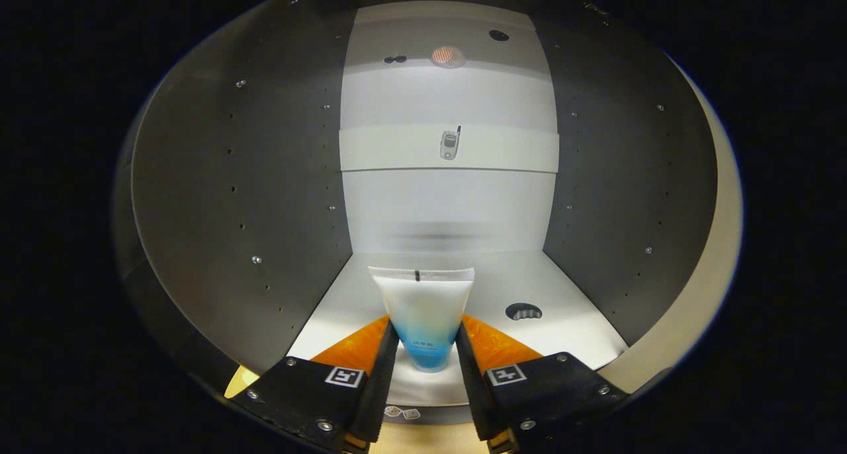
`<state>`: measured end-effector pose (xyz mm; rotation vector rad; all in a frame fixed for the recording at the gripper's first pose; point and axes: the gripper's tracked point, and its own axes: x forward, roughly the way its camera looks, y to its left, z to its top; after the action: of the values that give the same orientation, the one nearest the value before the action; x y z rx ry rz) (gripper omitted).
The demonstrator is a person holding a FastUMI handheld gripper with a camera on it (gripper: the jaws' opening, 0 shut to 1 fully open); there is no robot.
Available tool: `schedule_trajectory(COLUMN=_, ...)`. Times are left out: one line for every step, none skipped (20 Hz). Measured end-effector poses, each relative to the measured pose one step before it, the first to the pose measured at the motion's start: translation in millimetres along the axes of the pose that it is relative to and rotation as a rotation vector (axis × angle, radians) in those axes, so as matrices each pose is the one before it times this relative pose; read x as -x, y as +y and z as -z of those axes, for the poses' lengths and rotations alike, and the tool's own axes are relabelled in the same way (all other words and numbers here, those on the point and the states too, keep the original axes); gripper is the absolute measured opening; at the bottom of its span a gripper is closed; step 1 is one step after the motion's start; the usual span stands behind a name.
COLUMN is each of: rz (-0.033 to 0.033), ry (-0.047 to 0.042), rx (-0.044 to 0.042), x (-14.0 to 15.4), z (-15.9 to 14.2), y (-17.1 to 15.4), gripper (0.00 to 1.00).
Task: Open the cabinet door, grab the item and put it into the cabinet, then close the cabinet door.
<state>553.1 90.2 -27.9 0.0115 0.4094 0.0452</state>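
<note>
Left cabinet wall [218, 196] stands at nine o'clock. The gripper [427, 348] clamps the tube [423, 315] between both fingers at six o'clock, over the cabinet floor [503, 282]. Released upright, it may topple towards the floor hole [523, 312] at four o'clock.

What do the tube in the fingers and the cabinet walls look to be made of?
Tube: soft plastic, matte and translucent white fading to blue, with a flat crimped end. The gripper fingers press both its sides. Cabinet side wall: probably laminated board, smooth dark satin, with rows of peg holes and screws.
</note>
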Motion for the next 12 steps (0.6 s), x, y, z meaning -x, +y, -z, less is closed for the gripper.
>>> schedule_trajectory(rz=-0.00576, ry=-0.00387, rx=-0.0065, x=1.54, z=-0.47, y=1.15, gripper=0.6)
schedule_trajectory(rz=0.00132, ry=-0.00724, rx=-0.00704, x=2.3, z=-2.78, y=-1.06, gripper=0.62)
schedule_trajectory(rz=0.0098, ry=-0.01495, rx=-0.0061, x=1.95, z=-3.89, y=-3.03, gripper=0.65)
schedule_trajectory(rz=0.00075, ry=-0.01153, rx=-0.0046, x=3.4, z=-3.27, y=-1.12, gripper=0.67)
schedule_trajectory(rz=-0.00075, ry=-0.00436, rx=-0.0048, x=3.62, z=-0.87, y=0.37, gripper=0.75)
schedule_trajectory(rz=0.00181, ry=-0.00484, rx=-0.00448, x=4.83, z=-1.31, y=-1.45, gripper=0.77)
schedule_trajectory(rz=0.00135, ry=-0.00909, rx=-0.00055, x=5.87, z=-2.47, y=-1.51, gripper=0.84)
schedule_trajectory(rz=0.00649, ry=-0.01443, rx=0.00213, x=8.13, z=-3.6, y=-3.21, gripper=0.88)
schedule_trajectory(rz=0.00195, ry=-0.0188, rx=0.00099, x=10.46, z=-3.27, y=-0.87, gripper=0.95)
schedule_trajectory(rz=-0.00544, ry=-0.01703, rx=0.00156, x=11.27, z=-3.62, y=-1.1, gripper=0.95)
schedule_trajectory(rz=-0.00427, ry=-0.0159, rx=0.00383, x=12.54, z=-2.39, y=-1.28, gripper=0.95)
schedule_trajectory(rz=-0.00226, ry=-0.01651, rx=0.00804, x=14.68, z=-3.12, y=-2.23, gripper=0.94)
